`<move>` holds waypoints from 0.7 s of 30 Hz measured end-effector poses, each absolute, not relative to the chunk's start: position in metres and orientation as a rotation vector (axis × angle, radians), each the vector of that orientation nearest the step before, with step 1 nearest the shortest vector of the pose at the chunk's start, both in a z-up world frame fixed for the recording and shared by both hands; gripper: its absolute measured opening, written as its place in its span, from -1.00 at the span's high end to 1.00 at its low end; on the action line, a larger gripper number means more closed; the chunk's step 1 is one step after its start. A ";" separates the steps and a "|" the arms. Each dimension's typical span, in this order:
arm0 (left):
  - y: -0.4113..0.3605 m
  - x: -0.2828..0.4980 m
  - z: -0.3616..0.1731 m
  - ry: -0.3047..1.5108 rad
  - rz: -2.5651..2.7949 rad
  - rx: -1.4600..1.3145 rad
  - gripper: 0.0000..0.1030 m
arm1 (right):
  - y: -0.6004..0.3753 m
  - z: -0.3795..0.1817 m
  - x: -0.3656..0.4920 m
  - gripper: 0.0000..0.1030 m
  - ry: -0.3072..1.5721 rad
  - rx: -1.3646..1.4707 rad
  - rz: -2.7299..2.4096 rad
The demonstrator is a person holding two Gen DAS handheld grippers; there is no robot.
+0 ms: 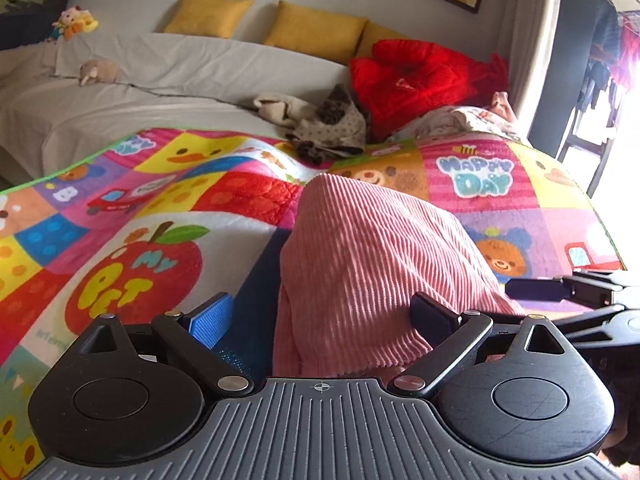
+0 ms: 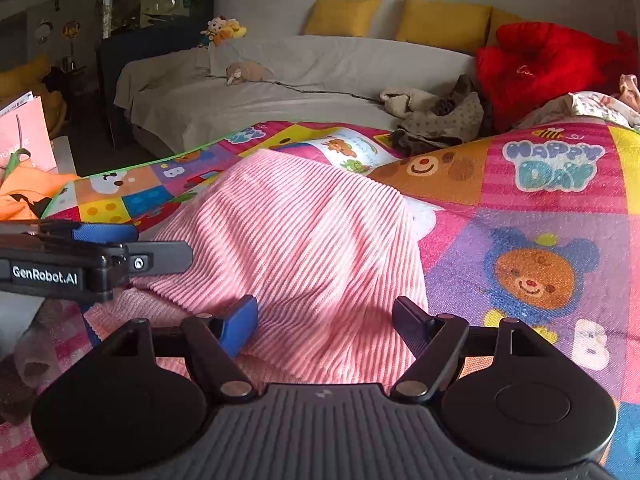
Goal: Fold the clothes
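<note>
Lying bunched on the cartoon-print blanket (image 1: 120,240), the pink ribbed garment (image 1: 360,264) fills the middle of both wrist views, humped up and reaching from 12 o'clock down to the gripper bodies at 6 o'clock; in the left wrist view the left gripper (image 1: 320,320) has its jaws spread wide, the blue-padded finger at 8 o'clock and the dark finger at 4 o'clock, with the garment's near edge between them but neither pad pressed onto it; the dark finger touches the cloth's right side, and whether it presses in I cannot tell; at 3 o'clock in that view the right gripper (image 1: 580,292) pokes in from the edge; in the right wrist view the right gripper (image 2: 324,328) is likewise spread, blue pad at 8 o'clock and dark pad at 4 o'clock, the garment's hem lying between them, unclamped; at 9 o'clock there the left gripper (image 2: 100,256) shows side-on, resting at the garment's left edge; beyond the blanket at 12 o'clock runs a grey-sheeted sofa (image 2: 280,80) with yellow cushions (image 2: 444,20) along its back; a red padded jacket (image 2: 540,64) sits at 2 o'clock, with a brownish crumpled pile of clothes (image 2: 440,116) just beside it
</note>
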State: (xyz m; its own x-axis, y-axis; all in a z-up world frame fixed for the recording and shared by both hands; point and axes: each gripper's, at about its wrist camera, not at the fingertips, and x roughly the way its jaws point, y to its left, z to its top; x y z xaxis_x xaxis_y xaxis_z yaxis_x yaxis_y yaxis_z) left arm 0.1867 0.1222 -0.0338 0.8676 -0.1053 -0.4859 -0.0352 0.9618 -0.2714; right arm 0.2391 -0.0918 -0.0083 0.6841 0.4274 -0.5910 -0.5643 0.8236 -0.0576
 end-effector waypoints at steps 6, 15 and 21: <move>0.123 0.186 -0.036 0.526 -0.038 -0.279 -0.90 | -0.060 0.019 0.267 -0.46 0.514 -0.290 0.632; 0.123 0.187 -0.037 0.530 -0.042 -0.289 -0.90 | -0.025 -0.010 0.316 -0.48 0.583 -0.304 0.623; 0.123 0.187 -0.037 0.531 -0.044 -0.290 -0.90 | -0.063 0.004 0.303 -0.47 0.556 -0.189 0.539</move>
State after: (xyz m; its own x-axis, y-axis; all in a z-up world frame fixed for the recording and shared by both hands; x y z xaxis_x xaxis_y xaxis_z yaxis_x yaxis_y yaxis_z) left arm 0.1865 0.1228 -0.0374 0.8624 -0.1162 -0.4927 -0.0331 0.9583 -0.2839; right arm 0.3028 -0.0633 0.0043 0.7155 0.4340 -0.5475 -0.5339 0.8451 -0.0277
